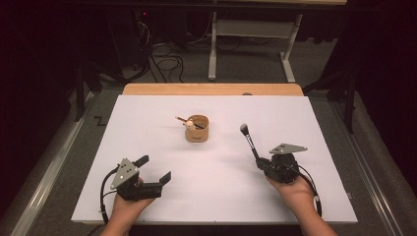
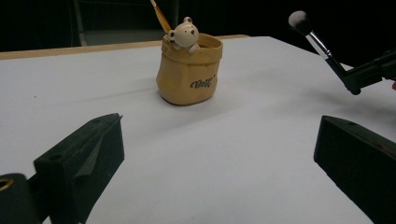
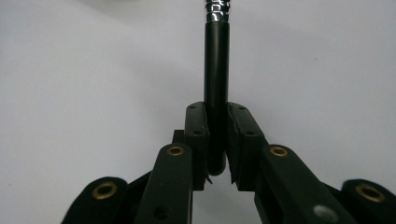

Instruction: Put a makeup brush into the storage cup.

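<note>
A tan pouch-shaped cup [image 1: 197, 130] with a small bear figure on its rim stands in the middle of the white table, also in the left gripper view [image 2: 189, 70]; a pencil-like stick leans in it. My right gripper [image 1: 259, 161] at the right is shut on the black handle of a makeup brush [image 1: 249, 140], whose bristle head points up and away toward the cup. In the right gripper view the pads clamp the handle [image 3: 216, 84]. The brush [image 2: 317, 42] hangs above the table. My left gripper [image 1: 155, 169] rests at the lower left, jaws wide apart and empty.
The white sheet [image 1: 147, 118] covers the table, with a wooden edge [image 1: 211, 89] at the far side. Beyond it stand a white metal frame [image 1: 253, 39] and cables on the floor. Bare surface lies between both grippers and the cup.
</note>
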`<state>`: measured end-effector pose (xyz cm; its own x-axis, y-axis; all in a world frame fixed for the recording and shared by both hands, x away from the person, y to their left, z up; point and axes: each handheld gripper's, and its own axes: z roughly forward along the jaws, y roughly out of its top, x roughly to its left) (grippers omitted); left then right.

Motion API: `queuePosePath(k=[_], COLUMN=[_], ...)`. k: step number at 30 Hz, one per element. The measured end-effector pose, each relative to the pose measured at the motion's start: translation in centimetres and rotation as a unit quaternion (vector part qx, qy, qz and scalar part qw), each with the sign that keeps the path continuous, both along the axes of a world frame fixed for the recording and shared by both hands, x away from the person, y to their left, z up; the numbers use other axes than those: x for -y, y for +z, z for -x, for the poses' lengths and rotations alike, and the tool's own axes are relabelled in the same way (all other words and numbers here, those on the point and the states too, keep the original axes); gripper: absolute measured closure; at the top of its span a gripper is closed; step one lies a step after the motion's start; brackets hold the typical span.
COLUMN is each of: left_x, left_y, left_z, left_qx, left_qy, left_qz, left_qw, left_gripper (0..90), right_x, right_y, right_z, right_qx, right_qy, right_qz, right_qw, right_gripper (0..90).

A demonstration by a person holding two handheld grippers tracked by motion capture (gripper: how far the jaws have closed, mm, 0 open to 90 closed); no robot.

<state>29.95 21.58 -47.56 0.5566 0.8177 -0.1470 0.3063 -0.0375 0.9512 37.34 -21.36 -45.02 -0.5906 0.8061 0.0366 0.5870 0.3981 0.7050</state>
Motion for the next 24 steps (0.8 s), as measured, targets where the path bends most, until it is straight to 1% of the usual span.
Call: queuePosePath(k=[3,4,7,12,13,14,18,20,22,24], left_x=[0.0,0.0,0.0,0.0,0.0,0.0,0.0,0.0,0.0,0.0], left_y=[0.0,0.0,-0.1,-0.1,-0.1,-0.1,-0.2,-0.2,-0.1,-0.1], left_z=[0.0,0.0,0.0,0.0,0.0,0.0,-0.1,-0.1,-0.1,-0.1], left_qx=[-0.001,-0.001,-0.001,-0.001,-0.001,-0.001,-0.002,-0.002,-0.001,0.001], left_qy=[-0.001,-0.001,-0.001,0.0,0.0,0.001,0.002,0.002,0.001,0.0], left_qz=[-0.003,-0.003,-0.005,-0.005,-0.004,-0.003,-0.002,-0.002,-0.003,-0.004], left_qw=[1.0,1.0,1.0,1.0,1.0,1.0,1.0,1.0,1.0,1.0], left_gripper=[2.6,2.6,3.1,3.3,3.3,3.3,3.3,3.3,3.3,3.3], right_x=[0.3,0.4,0.6,1.0,1.0,1.1,1.2,1.2,1.2,1.3], right_y=[-0.4,-0.5,-0.9,-1.3,-1.3,-1.4,-2.0,-2.2,-2.2,-2.2], right_z=[0.2,0.3,0.5,0.7,0.8,0.8,1.1,1.3,1.5,1.7], right_qx=[0.004,0.009,0.02,0.038,0.041,0.045,0.048,0.053,0.058,0.066], right_qy=[-0.006,-0.004,-0.001,-0.005,-0.008,-0.007,-0.003,-0.002,-0.004,-0.003], right_qz=[-0.013,-0.013,-0.025,-0.048,-0.056,-0.058,-0.071,-0.075,-0.081,-0.082], right_qw=[0.9999,0.9999,0.9995,0.9981,0.9975,0.9972,0.9964,0.9957,0.995,0.9944], right_gripper=[80.8,80.8,80.8,80.7,80.7,80.8,80.7,80.7,80.7,80.7])
